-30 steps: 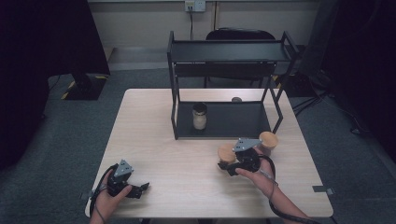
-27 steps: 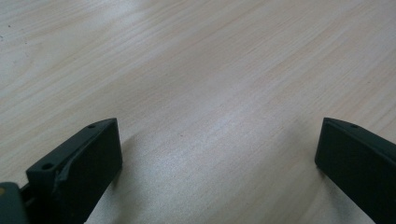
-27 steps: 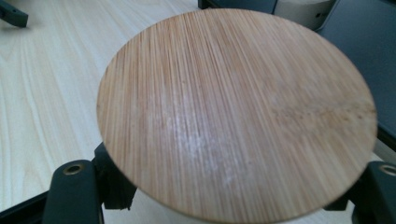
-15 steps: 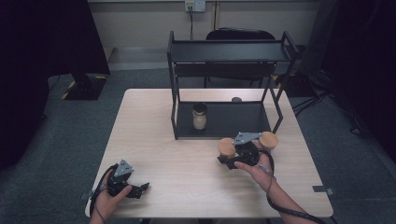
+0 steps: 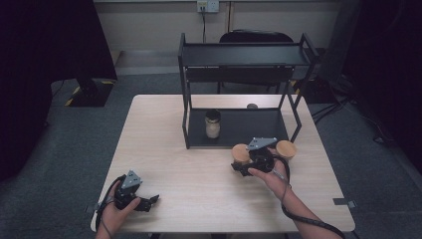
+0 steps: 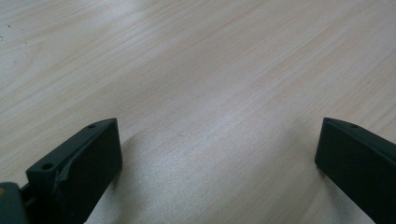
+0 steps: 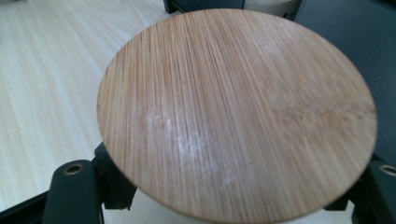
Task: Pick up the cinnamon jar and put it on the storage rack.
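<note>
A pale wooden table [image 5: 164, 149] stands on grey carpet [image 5: 64, 149]; behind it are a cream wall [image 5: 149, 20], a socket [image 5: 207, 6] and a dark chair [image 5: 256, 37].

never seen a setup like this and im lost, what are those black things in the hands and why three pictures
A person sits at a pale wooden table and holds a black two-jaw gripper in each hand. The high view looks down from above; the other two pictures come from small cameras riding on the grippers.

The left gripper rests near the table's front edge, its jaws apart over bare wood with nothing between them. The right gripper is shut on a jar with a round bamboo lid, just in front of a black metal two-tier shelf rack. A second bamboo-lidded jar stands beside it, and a small glass jar with a dark lid sits on the rack's bottom tier.
</note>
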A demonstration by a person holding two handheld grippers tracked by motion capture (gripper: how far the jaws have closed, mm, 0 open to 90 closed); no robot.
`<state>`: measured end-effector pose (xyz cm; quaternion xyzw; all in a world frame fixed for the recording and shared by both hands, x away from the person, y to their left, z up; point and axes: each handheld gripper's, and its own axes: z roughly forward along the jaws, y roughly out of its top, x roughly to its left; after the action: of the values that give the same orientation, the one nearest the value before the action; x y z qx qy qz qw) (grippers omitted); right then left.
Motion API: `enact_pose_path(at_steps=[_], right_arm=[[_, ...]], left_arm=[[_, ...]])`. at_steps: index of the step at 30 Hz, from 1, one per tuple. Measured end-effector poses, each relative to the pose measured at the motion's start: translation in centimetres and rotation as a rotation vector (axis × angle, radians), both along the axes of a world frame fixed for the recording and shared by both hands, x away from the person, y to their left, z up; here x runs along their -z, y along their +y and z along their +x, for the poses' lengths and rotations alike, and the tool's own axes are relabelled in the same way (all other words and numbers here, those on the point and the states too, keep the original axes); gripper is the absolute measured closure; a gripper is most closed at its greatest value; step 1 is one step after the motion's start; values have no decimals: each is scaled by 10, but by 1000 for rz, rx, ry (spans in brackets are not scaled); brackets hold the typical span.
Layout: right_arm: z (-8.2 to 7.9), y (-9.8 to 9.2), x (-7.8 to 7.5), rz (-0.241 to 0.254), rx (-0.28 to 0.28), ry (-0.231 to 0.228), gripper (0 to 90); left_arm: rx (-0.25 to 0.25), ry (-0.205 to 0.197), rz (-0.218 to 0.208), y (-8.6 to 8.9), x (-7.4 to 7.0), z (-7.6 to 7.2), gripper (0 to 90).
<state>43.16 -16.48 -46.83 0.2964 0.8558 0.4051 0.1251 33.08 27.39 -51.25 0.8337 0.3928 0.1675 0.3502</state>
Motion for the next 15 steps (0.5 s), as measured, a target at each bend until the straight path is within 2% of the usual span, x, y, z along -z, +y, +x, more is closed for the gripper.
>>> enact_pose_path(at_steps=[15], right_arm=[[19,6,-4,6,31,-6,248]], left_arm=[[-1,1,0,0,0,0,1]])
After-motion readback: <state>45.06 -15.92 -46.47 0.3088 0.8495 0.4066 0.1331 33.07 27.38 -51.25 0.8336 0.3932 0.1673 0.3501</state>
